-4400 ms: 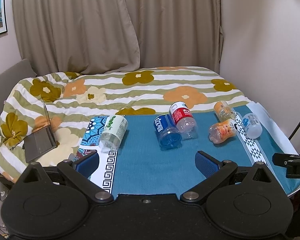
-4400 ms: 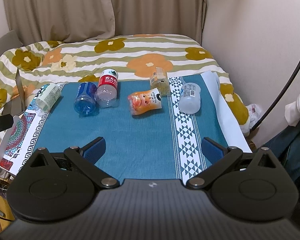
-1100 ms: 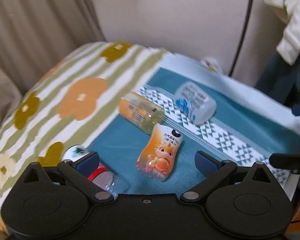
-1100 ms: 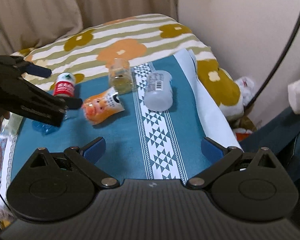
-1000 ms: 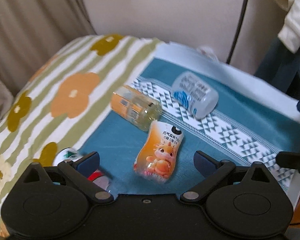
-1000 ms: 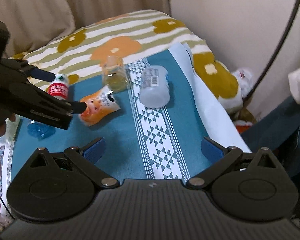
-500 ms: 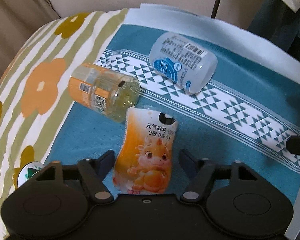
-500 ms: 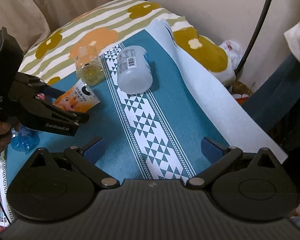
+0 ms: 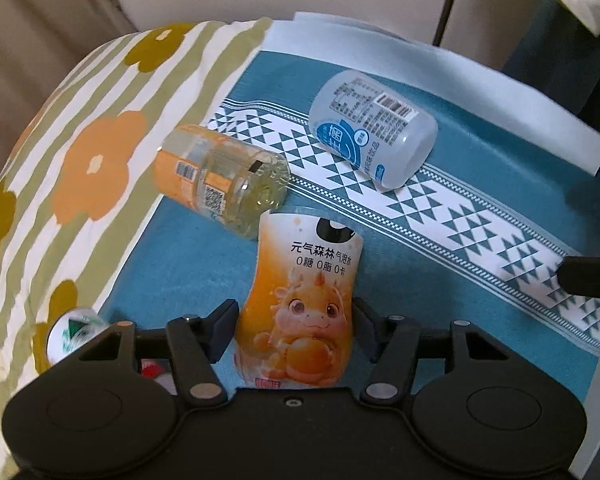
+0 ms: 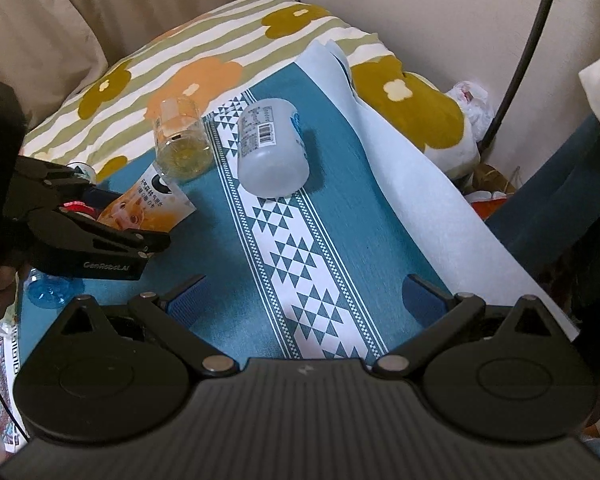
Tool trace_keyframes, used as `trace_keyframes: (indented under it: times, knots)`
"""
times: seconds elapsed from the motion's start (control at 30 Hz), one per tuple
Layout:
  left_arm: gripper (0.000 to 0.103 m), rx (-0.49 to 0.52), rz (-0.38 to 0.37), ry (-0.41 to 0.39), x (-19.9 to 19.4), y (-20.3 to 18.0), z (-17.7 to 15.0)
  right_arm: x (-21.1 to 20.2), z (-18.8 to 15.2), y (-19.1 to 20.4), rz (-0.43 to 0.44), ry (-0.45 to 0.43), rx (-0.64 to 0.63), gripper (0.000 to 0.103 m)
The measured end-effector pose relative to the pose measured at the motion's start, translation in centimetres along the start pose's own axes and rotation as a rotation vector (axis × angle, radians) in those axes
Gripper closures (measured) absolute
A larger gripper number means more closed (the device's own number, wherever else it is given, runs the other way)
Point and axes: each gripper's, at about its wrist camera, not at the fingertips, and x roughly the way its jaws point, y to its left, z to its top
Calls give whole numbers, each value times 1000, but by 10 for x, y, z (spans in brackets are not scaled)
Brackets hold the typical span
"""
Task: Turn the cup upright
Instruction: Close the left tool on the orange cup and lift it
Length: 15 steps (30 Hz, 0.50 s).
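Five cut bottle cups counted lying on their sides, each of different kind:
- one orange cartoon-label cup [image 9: 300, 304];
- one yellow-label clear cup [image 9: 224, 184];
- one white-and-blue label cup [image 9: 374, 128];
- one red-label cup [image 9: 74, 330], only partly seen;
- one blue transparent cup [image 10: 48, 292], mostly hidden.

Two grippers counted: left gripper [image 9: 294, 330], right gripper [image 10: 306, 298].
One teal patterned mat [image 9: 480, 216] seen.
One floral striped blanket [image 9: 92, 128] seen, on bed.
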Motion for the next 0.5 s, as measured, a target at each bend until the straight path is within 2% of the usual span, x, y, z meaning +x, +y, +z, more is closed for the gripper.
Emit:
trace_keyframes:
  times: [0.27,0.5]
  knots:
    - [39,-201,53,-44,-47,5,-17,-18,6,5,73,-13,-89,0]
    - [39,-418,123,-74,-89,0,-55,-37,2,15,158,-26,-206,0]
